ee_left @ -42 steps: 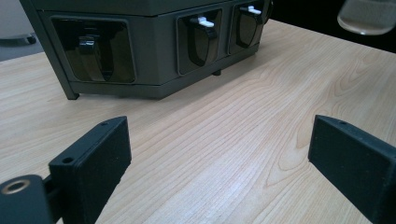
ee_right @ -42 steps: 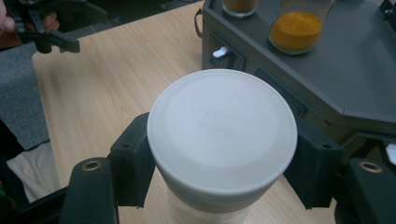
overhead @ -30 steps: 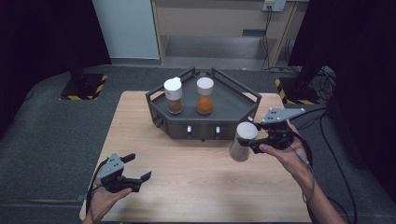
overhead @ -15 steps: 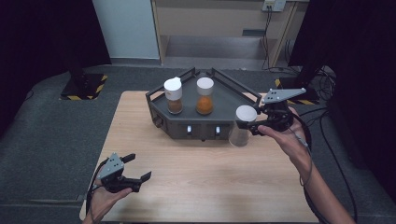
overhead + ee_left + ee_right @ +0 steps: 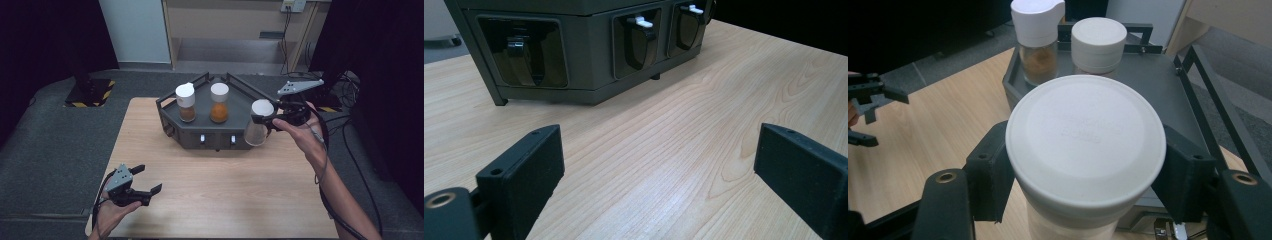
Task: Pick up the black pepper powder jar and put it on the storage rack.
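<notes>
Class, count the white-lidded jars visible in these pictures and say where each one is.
3. Two clear white-lidded jars of brown spice and orange spice stand on the dark grey rack; a third, clear white-lidded jar, is held by the right gripper beside it.

Each hand-held gripper is black: the left hand-held gripper (image 5: pixel 141 181) and the right hand-held gripper (image 5: pixel 263 121) both carry a flat grey three-cornered plate on top and trail a thin black cable back along the forearm. Seen close in the gripper views, the jaws are blocky matte-black slabs with small screw holes in their upper faces, and brass-coloured ringed holes sit in the black bodies behind them. The forearms are bare, with no sleeves.
</notes>
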A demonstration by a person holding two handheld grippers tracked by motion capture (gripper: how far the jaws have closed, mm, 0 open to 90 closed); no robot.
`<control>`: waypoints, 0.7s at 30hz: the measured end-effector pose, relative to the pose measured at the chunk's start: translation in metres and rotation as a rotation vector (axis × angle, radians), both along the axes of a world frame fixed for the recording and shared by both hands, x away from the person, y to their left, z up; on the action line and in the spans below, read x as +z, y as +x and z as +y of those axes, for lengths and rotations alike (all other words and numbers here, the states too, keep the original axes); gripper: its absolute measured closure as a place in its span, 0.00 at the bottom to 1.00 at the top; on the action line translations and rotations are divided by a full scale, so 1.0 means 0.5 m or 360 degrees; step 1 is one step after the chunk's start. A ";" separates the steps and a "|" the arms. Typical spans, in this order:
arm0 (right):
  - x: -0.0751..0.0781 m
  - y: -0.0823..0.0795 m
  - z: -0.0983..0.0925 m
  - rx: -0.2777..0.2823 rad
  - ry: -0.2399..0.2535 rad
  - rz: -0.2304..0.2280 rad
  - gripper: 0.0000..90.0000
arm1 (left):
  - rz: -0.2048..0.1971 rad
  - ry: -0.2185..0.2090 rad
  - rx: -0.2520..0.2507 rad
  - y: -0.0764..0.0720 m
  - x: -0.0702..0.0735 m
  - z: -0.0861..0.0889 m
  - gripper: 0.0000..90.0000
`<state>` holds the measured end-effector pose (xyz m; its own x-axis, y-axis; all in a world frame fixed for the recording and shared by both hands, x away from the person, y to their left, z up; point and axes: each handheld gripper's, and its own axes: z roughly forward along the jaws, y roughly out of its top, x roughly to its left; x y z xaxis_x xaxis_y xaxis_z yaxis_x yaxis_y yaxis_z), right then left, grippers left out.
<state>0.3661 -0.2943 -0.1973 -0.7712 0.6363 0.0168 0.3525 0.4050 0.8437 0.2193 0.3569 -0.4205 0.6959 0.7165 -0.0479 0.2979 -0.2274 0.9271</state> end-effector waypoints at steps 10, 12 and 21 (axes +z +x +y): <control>0.011 0.035 0.022 -0.0088 -0.0032 -0.0009 0.38 | 0.0002 0.0000 -0.0001 0.001 0.000 0.000 0.05; 0.011 0.041 0.024 -0.0103 -0.0032 -0.0011 0.38 | 0.0002 0.0000 -0.0001 0.001 0.000 0.000 0.05; 0.009 0.069 0.040 -0.0181 -0.0049 -0.0005 0.38 | 0.0002 -0.0003 -0.0002 0.001 -0.001 0.001 0.05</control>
<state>0.4006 -0.2742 -0.1926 -0.6942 0.7197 -0.0063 0.3949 0.3883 0.8326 0.2197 0.3575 -0.4209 0.6965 0.7158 -0.0502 0.2989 -0.2259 0.9272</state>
